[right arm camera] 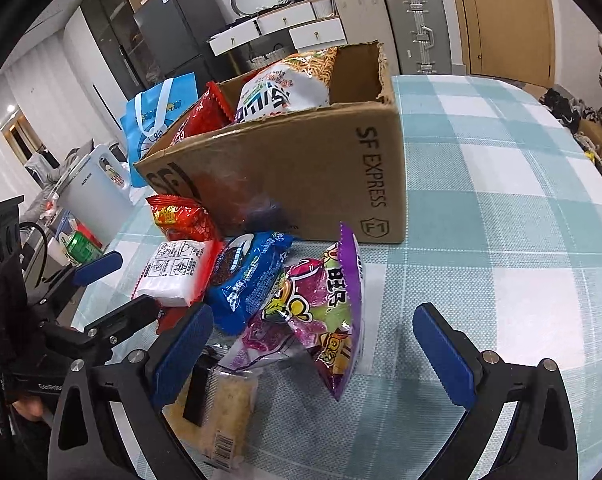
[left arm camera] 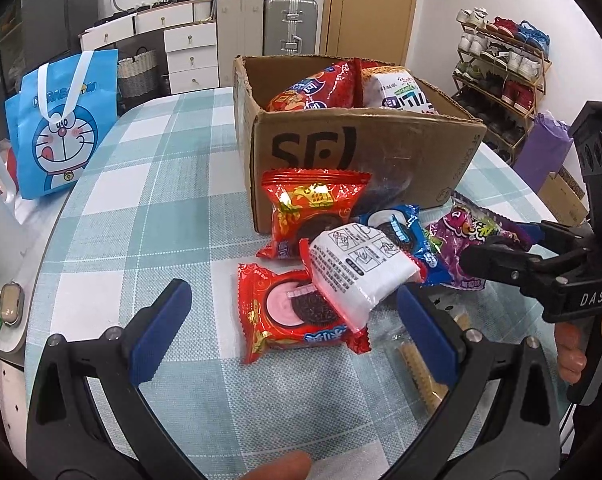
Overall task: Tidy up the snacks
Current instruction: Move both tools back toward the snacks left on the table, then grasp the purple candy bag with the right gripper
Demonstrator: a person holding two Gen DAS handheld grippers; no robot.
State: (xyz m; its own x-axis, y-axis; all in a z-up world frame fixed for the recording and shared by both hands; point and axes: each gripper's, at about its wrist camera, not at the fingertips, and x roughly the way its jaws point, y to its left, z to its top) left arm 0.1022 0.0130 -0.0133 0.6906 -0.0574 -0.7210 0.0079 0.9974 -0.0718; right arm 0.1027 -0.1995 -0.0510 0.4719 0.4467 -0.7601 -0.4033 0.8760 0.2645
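Left wrist view: both tongs, left [left arm camera: 291,332] and right [right arm camera: 313,344], are held apart over loose snack packets lower centre, ready for packing into the brown cardboard box [left arm camera: 361,152].

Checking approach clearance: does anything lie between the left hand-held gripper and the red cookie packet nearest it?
Partly. The open left hand-held gripper frames the red cookie packet, but a white printed packet overlaps its upper right corner. The near side looks clear.
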